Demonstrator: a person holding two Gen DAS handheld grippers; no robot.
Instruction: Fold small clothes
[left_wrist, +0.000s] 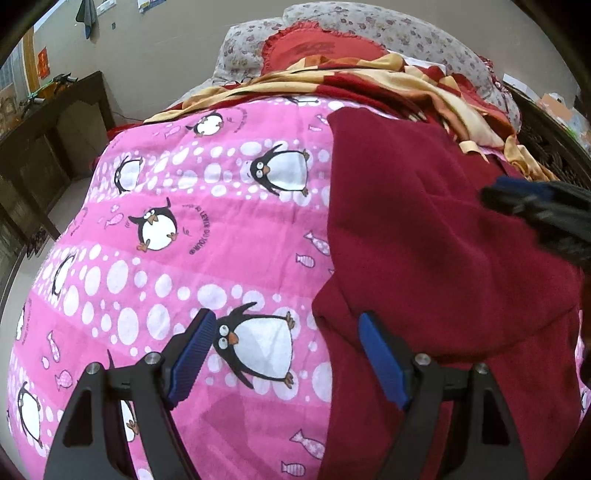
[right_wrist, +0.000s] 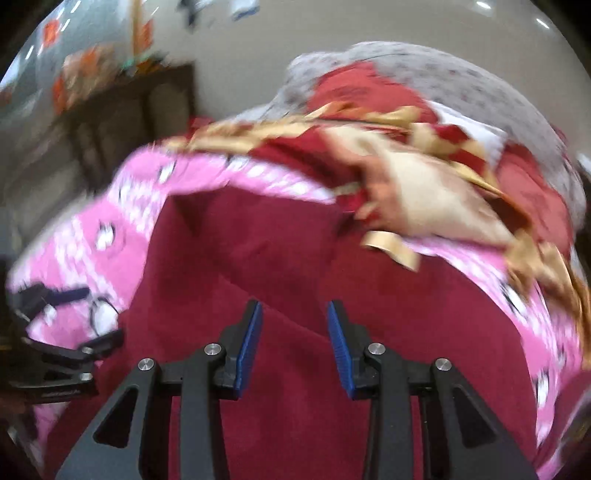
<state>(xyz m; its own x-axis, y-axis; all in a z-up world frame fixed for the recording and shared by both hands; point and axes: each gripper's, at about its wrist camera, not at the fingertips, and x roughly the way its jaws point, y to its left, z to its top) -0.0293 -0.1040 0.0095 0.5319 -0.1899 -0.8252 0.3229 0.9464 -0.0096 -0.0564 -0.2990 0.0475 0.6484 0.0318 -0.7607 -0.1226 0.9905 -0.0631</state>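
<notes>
On a bed covered by a pink blanket (left_wrist: 159, 266) printed with penguins and white dots lies a dark red garment (left_wrist: 436, 258), spread flat over the blanket's right part in the left wrist view. Its left edge runs down the blanket and bulges outward lower down. The left gripper (left_wrist: 286, 325) hangs above that edge with its jaws spread wide and nothing between them: one blue pad (left_wrist: 190, 358) is over a penguin print, the other over the red cloth. The right gripper (right_wrist: 294, 325) hovers above the middle of the garment, jaws partly apart and gripping nothing, with the cloth lying below them; its view is blurred. It also shows as a dark, blurred shape at the right edge of the left wrist view. Behind the garment lie a rumpled red and cream cloth (left_wrist: 388, 85) and a flowered pillow (left_wrist: 369, 29) against the wall.
</notes>
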